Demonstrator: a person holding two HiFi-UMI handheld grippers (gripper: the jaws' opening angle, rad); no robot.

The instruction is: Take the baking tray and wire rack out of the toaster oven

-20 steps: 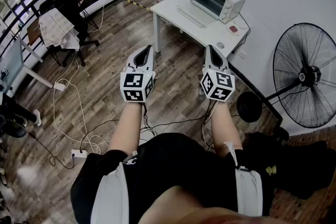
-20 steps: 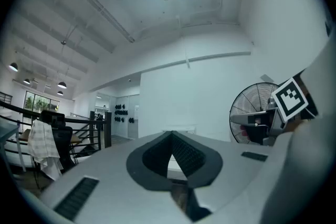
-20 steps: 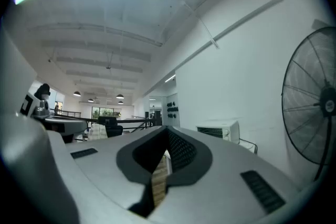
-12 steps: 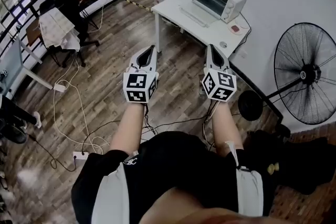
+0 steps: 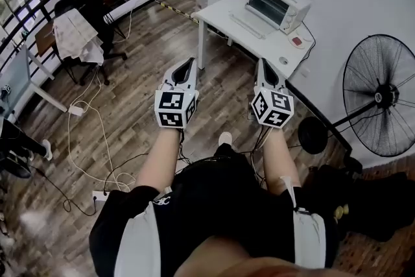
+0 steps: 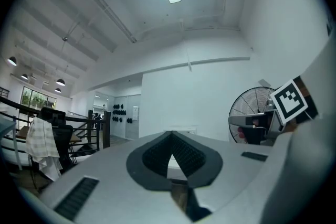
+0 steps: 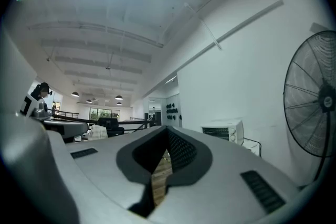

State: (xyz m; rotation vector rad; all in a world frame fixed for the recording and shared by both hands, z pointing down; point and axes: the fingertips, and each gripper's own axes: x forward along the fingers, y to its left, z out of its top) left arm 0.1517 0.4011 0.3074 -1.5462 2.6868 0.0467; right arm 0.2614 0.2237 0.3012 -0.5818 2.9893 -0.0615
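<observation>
Both grippers are up in the middle of the head view, side by side and pointing toward the top of the frame. The left gripper [image 5: 189, 62] has its jaws pressed together with nothing in them, and its own view [image 6: 170, 134] shows the dark pads meeting at the tip. Same for the right gripper [image 5: 262, 62] – its view [image 7: 168, 129] shows the pads closed on nothing, with only a strip of wooden floor visible below the tips.

The toaster oven [image 5: 279, 2] sits in the upper right of the head view on a white table [image 5: 220, 12] against the wall, well apart from both grippers. Its door [image 5: 247, 24] is dropped open toward the table edge. The inside is too small to tell the baking tray from the wire rack. The oven also shows in the right gripper view, right of centre [image 7: 223, 131].

A big standing fan [image 5: 381, 95] is at the right edge of the head view, near the table. At the upper left there's a dark chair with a checked cloth [image 5: 73, 32] draped over it – and loose cables [image 5: 97, 139] trail across the wooden floor [image 5: 142, 42].
</observation>
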